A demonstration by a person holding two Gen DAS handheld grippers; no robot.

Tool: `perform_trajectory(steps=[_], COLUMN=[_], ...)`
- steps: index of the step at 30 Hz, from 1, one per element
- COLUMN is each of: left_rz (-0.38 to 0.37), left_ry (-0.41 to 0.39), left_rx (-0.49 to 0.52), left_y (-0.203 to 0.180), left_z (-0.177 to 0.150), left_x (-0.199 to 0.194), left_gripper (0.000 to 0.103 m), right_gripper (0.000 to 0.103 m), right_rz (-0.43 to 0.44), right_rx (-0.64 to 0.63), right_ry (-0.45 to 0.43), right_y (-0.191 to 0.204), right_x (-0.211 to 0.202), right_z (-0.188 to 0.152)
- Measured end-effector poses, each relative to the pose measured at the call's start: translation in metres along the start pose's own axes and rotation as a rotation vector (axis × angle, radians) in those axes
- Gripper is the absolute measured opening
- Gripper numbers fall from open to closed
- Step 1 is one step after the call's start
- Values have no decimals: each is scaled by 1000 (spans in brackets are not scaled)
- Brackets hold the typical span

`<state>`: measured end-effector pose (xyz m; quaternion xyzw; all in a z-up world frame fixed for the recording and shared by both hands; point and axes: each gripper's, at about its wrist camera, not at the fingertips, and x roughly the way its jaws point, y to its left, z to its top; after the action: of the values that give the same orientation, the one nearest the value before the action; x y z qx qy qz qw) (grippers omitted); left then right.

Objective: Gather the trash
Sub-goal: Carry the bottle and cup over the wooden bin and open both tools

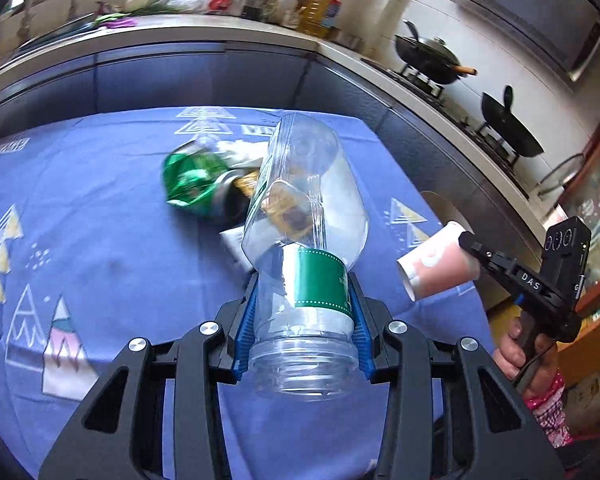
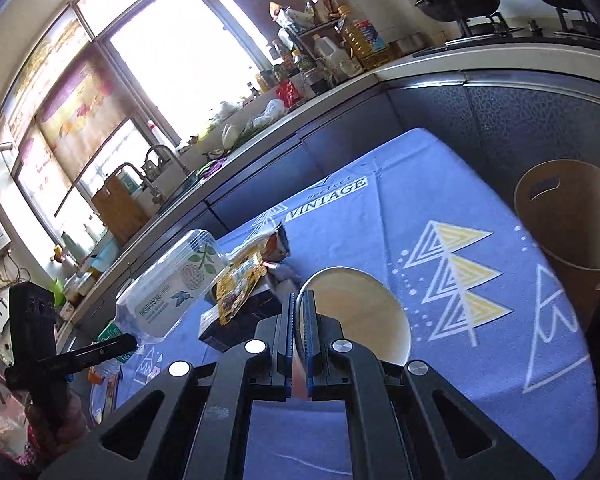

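My left gripper (image 1: 302,304) is shut on a clear plastic bottle (image 1: 306,216) with a green label, held above the blue tablecloth (image 1: 100,200), mouth toward the camera. The same bottle (image 2: 172,280) shows at the left of the right wrist view. My right gripper (image 2: 299,312) is shut on the rim of a paper cup (image 2: 360,312); from the left wrist view that pink-and-white cup (image 1: 436,264) hangs off the table's right side. A green wrapper (image 1: 192,180), a yellow snack packet (image 2: 238,284) and a dark box (image 2: 236,324) lie in a heap on the cloth.
A brown paper bin (image 2: 572,216) stands off the table's far right edge. Dark kitchen cabinets (image 1: 220,76) run behind the table, with woks (image 1: 428,56) on a stove and bottles on the counter. A hand (image 1: 516,352) holds the right gripper's handle.
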<state>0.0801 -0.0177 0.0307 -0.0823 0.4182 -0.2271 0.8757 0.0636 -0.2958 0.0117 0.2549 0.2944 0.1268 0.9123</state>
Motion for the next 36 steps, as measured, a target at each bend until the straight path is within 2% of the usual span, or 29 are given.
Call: perform_trajectory(steps=[3, 7, 10, 13, 14, 15, 16, 18, 22, 24, 25, 26, 27, 30, 36], left_rz=[-84, -191, -237, -262, -273, -270, -260, -252, -194, -206, -213, -208, -202, -213, -197], left_ry=[37, 128, 186, 243, 247, 272, 287, 317, 369, 378, 372, 358, 351, 345, 309], left_rx=[83, 208, 288, 328, 339, 361, 367, 376, 395, 390, 398, 412, 421, 411, 385], left_y=[-45, -119, -172, -218, -231, -248, -258, -277, -291, -289, -290, -290, -288, -280, -256], left_z=[21, 52, 69, 86, 90, 95, 97, 100, 95, 94, 93, 92, 90, 85, 68], left_x=[29, 90, 139, 193, 207, 226, 242, 274, 316, 320, 319, 316, 313, 306, 278], left_gripper=[39, 39, 39, 38, 15, 4, 1, 3, 3, 4, 7, 13, 15, 18, 19], right_gripper=[5, 5, 5, 5, 5, 5, 5, 5, 6, 9, 26, 58, 66, 61, 62], right_rz=[-61, -183, -284, -366, -389, -405, -415, -437, -449, -439, -422, -417, -432, -443, -420], right_rx=[10, 58, 125, 176, 189, 203, 215, 225, 240, 256, 264, 267, 261, 230, 245], right_ry=[-76, -192, -264, -293, -293, -287, -282, -265, -183, -156, -156, -167, -192, -222, -256], right_y=[-24, -75, -123, -166, -179, -191, -201, -217, -245, -253, -257, -257, -257, -251, -241], right_x=[-27, -69, -93, -100, -98, -95, -90, -79, -42, -31, -28, -28, -30, -35, -53], right_z=[15, 43, 62, 76, 79, 82, 83, 85, 86, 86, 86, 85, 84, 82, 73])
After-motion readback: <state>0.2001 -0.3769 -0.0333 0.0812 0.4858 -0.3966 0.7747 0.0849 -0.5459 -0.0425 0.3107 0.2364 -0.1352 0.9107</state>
